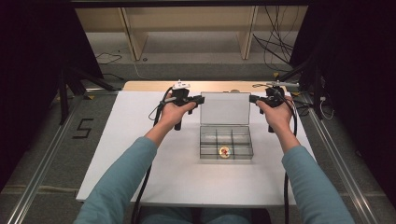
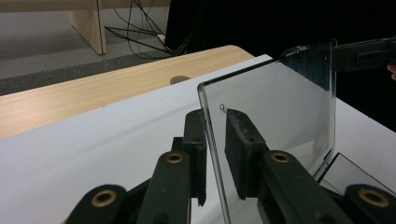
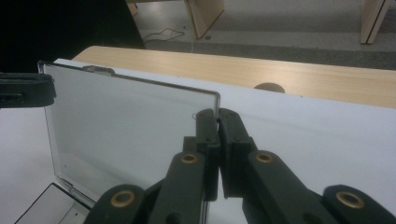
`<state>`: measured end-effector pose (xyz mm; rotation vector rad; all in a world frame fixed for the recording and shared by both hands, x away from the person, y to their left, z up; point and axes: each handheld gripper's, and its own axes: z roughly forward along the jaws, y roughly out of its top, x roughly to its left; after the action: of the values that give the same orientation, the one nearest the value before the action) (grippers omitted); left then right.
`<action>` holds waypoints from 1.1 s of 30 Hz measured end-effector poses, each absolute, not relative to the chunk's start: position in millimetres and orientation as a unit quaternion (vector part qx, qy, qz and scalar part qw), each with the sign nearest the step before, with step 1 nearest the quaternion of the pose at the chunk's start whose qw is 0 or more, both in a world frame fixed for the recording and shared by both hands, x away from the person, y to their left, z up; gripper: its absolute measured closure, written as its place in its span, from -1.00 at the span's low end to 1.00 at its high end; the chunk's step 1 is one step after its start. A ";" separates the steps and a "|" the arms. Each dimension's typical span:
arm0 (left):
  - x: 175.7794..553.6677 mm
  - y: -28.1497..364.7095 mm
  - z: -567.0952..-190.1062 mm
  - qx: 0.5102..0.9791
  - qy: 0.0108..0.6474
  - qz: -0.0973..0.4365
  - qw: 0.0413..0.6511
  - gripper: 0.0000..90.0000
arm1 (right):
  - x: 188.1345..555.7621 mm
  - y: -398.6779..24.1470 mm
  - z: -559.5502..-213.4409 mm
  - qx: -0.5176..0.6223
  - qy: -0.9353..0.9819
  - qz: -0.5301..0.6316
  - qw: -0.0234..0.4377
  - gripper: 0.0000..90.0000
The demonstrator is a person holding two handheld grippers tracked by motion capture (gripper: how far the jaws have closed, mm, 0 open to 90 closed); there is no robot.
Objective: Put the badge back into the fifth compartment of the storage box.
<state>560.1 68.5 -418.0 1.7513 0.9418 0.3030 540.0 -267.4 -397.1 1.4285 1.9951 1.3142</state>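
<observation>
A clear plastic compartment box (image 1: pixel 203 140) stands mid-table with its lid (image 1: pixel 225 108) raised upright. A small gold and red round piece (image 1: pixel 224 151) lies in a front compartment. My left gripper (image 1: pixel 200 99) is at the lid's upper left corner. In the left gripper view the lid (image 2: pixel 275 107) has its edge between the jaws of that gripper (image 2: pixel 215 116), and a narrow gap shows beside the right-hand pad. My right gripper (image 1: pixel 253 99) is at the upper right corner, and the right gripper view shows this gripper (image 3: pixel 216 115) pinched shut on the lid (image 3: pixel 130 126).
A white sheet (image 1: pixel 140 154) covers the wooden table (image 1: pixel 149 86), which has a round hole (image 3: pixel 269 87) near its far edge. Wooden shelf legs (image 1: pixel 133 37) and loose cables (image 1: pixel 275 46) lie on the floor beyond. Dark stands flank both sides.
</observation>
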 end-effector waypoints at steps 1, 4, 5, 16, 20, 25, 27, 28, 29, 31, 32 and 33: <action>560.2 68.7 -417.9 0.735 0.396 0.126 0.536 0.74 | 540.0 -267.3 -397.1 0.505 0.705 0.464 0.178 0.96; 560.4 69.0 -417.0 0.735 0.394 0.125 0.538 0.75 | 539.7 -267.5 -396.9 0.505 0.706 0.464 0.179 0.95; 560.5 69.0 -416.8 0.734 0.394 0.124 0.539 0.75 | 539.5 -267.5 -396.8 0.505 0.706 0.464 0.178 0.95; 558.5 70.4 -414.2 0.738 0.386 0.125 0.539 0.78 | 537.7 -267.4 -396.2 0.503 0.707 0.463 0.181 0.95; 555.9 70.1 -412.2 0.741 0.381 0.129 0.537 0.80 | 534.3 -267.1 -395.1 0.499 0.709 0.462 0.187 0.95; 553.2 69.7 -410.1 0.743 0.375 0.134 0.537 0.81 | 531.0 -267.9 -394.8 0.495 0.708 0.466 0.191 0.95; 552.3 69.6 -409.4 0.745 0.373 0.137 0.536 0.82 | 529.7 -267.7 -394.4 0.495 0.708 0.466 0.192 0.95; 551.8 69.7 -409.0 0.747 0.371 0.138 0.535 0.82 | 529.0 -267.7 -394.2 0.494 0.708 0.466 0.194 0.95; 551.3 69.4 -408.7 0.746 0.370 0.139 0.535 0.82 | 528.3 -267.9 -394.1 0.493 0.709 0.466 0.194 0.95; 550.4 69.3 -408.1 0.748 0.367 0.141 0.535 0.82 | 527.0 -268.3 -394.1 0.492 0.708 0.468 0.194 0.96; 549.7 69.3 -407.7 0.748 0.367 0.142 0.534 0.83 | 526.5 -268.6 -394.1 0.492 0.707 0.469 0.194 0.96; 549.3 69.2 -407.4 0.749 0.366 0.143 0.533 0.83 | 525.8 -268.8 -394.1 0.492 0.707 0.470 0.194 0.96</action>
<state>549.3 69.2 -407.4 1.7861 0.8733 0.3413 525.8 -268.8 -394.1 1.3807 1.9826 1.3178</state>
